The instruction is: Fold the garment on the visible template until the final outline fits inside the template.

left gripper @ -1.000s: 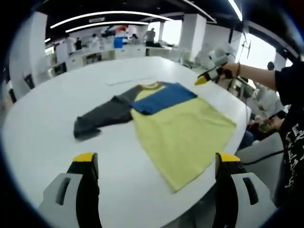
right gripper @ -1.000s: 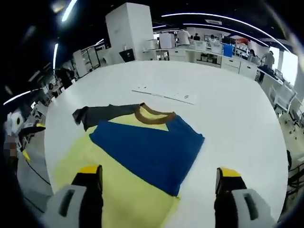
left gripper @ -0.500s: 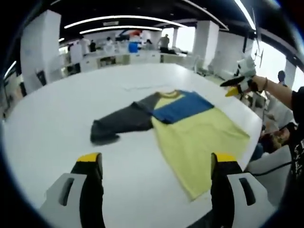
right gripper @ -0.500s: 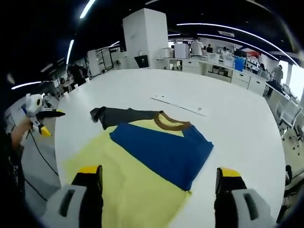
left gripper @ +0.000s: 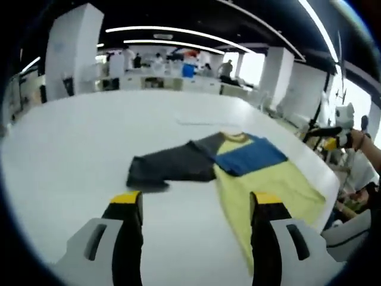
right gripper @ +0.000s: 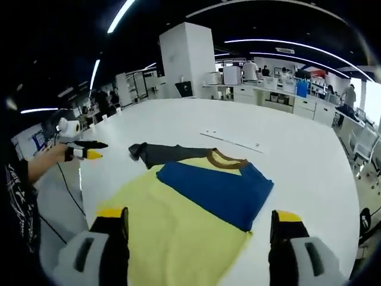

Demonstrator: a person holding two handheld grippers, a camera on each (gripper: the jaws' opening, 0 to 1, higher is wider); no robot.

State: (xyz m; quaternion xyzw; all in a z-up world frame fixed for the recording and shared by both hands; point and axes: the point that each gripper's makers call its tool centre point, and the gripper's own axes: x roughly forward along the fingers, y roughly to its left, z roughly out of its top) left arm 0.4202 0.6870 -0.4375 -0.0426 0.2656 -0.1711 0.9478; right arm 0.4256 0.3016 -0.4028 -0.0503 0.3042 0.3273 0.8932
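In the left gripper view, the left gripper (left gripper: 194,205) rises from 6 o'clock with jaws apart, holding nothing, above a white round table (left gripper: 71,137). A T-shirt (left gripper: 235,170) lies flat at centre toward 3 o'clock: yellow body, blue sleeve folded across the chest, dark grey sleeve (left gripper: 169,168) stretched toward 9 o'clock. The right gripper (left gripper: 328,136) appears at 3 o'clock, well apart from the shirt.

In the right gripper view, the right gripper (right gripper: 199,223) stands with jaws apart and empty at 6 o'clock. The T-shirt (right gripper: 190,205) lies at centre, its brown collar (right gripper: 226,159) toward 12 o'clock. The left gripper (right gripper: 83,149) shows at 9 o'clock, off the table's edge.
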